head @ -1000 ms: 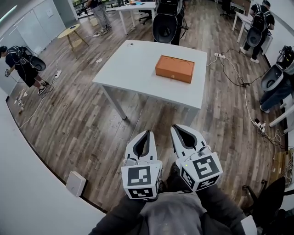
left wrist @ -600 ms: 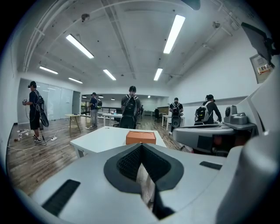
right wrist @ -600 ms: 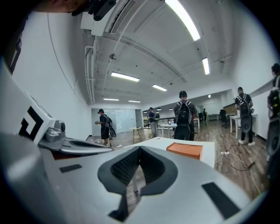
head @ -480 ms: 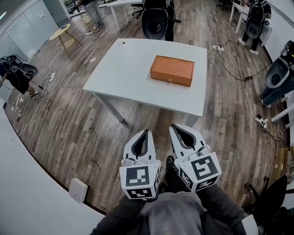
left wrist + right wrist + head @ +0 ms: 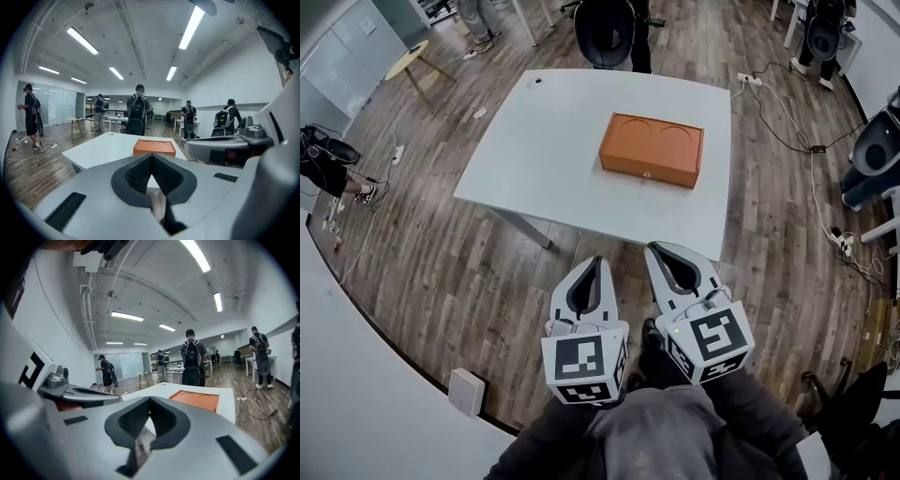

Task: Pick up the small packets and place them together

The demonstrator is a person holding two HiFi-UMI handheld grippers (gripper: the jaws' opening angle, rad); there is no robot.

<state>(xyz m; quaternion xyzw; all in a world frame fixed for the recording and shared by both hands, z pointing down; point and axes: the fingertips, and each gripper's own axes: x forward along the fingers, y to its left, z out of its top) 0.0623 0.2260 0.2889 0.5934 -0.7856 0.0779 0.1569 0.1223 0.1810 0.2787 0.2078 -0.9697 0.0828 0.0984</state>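
An orange box with its lid closed lies on the white table, toward the right half. No small packets show in any view. My left gripper and right gripper hang side by side over the wooden floor, short of the table's near edge. Both are shut with nothing between the jaws. The left gripper view shows the shut left gripper with the orange box ahead on the table. From the right gripper, also shut and empty, the orange box sits ahead to the right.
A black office chair stands at the table's far side. Cables and a power strip trail on the floor at right. A white box sits by the wall at lower left. Several people with backpacks stand farther off.
The table and orange box have drawn closer and larger in the head view. Both grippers keep the same shut, side-by-side pose in front of me.
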